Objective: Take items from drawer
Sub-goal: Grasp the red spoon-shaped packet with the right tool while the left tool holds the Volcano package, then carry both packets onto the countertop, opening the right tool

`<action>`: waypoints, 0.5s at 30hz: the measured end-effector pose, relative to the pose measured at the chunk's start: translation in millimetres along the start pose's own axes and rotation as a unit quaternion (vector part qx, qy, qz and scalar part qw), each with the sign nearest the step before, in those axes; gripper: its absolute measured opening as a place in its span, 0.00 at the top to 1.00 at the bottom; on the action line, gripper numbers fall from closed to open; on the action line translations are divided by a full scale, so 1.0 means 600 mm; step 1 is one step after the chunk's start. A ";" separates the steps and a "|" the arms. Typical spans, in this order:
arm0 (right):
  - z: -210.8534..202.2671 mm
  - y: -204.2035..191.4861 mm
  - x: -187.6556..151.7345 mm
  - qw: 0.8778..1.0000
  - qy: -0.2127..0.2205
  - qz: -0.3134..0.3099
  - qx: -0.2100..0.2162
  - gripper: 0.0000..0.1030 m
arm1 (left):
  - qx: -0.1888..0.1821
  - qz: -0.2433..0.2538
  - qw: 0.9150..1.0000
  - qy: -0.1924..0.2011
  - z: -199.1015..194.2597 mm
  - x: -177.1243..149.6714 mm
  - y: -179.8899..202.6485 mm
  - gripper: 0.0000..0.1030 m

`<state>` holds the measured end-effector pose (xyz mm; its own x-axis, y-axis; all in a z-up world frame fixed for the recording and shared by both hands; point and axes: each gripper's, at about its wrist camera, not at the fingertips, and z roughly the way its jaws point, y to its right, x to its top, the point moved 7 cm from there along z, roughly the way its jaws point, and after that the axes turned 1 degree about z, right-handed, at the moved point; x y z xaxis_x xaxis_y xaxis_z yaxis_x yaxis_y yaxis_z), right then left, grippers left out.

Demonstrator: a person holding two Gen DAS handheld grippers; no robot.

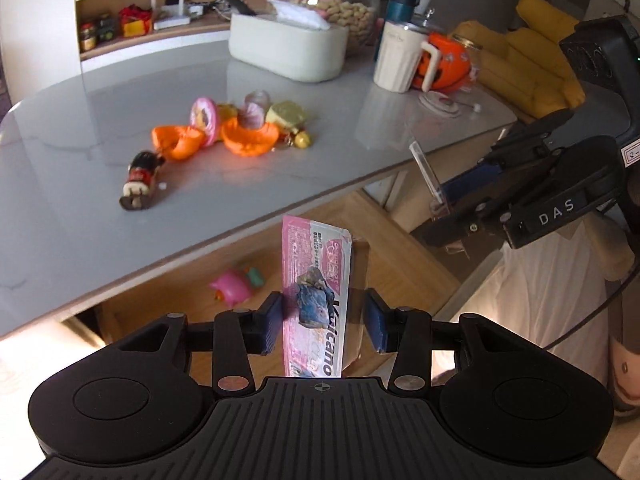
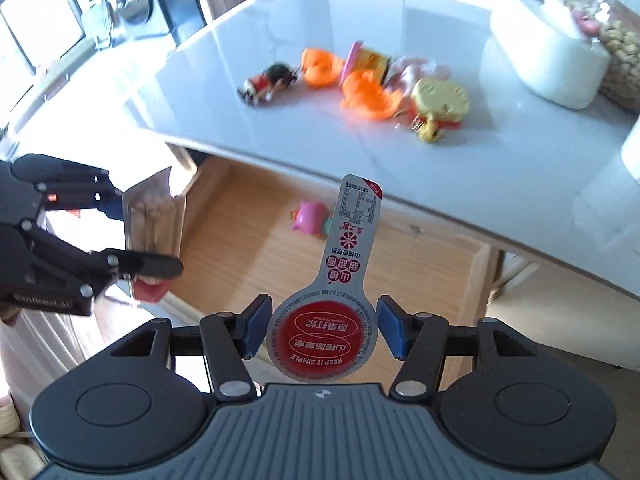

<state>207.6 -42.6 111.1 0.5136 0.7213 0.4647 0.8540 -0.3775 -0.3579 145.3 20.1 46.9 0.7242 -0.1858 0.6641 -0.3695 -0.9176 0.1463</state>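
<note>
My left gripper [image 1: 322, 320] is shut on a pink snack box [image 1: 316, 264] that stands upright between its blue pads. From the right wrist view that left gripper [image 2: 144, 236] and its box [image 2: 156, 216] hang at the left, above the drawer's corner. My right gripper [image 2: 322, 328] is shut on a round snack cup with a red lid and a long tab [image 2: 322, 336]. The open wooden drawer [image 2: 400, 272] lies below both, under the table edge. A pink toy pig [image 2: 310, 220] lies inside it. The right gripper [image 1: 448, 208] also shows at the right of the left wrist view.
On the grey table [image 1: 80, 200] lies a heap of toys: orange shells [image 1: 248, 140], a small figure [image 1: 140, 180], a yellow piece [image 2: 440, 100]. Behind stand a white tissue box [image 1: 288, 52], a peanut jar [image 1: 352, 12] and a white mug [image 1: 396, 60]. A person's light clothing [image 1: 552, 280] is at the right.
</note>
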 end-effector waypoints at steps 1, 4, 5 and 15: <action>-0.021 0.008 0.001 1.000 0.023 0.010 0.000 0.44 | 0.002 0.001 1.000 0.013 -0.005 0.019 0.003 0.54; -0.070 0.053 0.028 0.995 0.093 0.031 -0.002 0.44 | 0.019 -0.015 0.998 0.050 -0.007 0.081 -0.006 0.54; -0.079 0.060 0.043 0.993 0.112 0.038 -0.004 0.44 | 0.030 -0.024 0.997 0.062 -0.001 0.105 -0.016 0.54; 0.014 0.176 0.178 0.982 0.139 0.086 -0.089 0.44 | 0.165 -0.130 0.978 -0.005 0.127 0.167 -0.183 0.54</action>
<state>352.0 -0.8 116.0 0.6333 0.4605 0.6220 0.7407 -0.5938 -0.3144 302.8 75.5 41.0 0.7744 0.0666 0.6292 0.0347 -0.9974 0.0629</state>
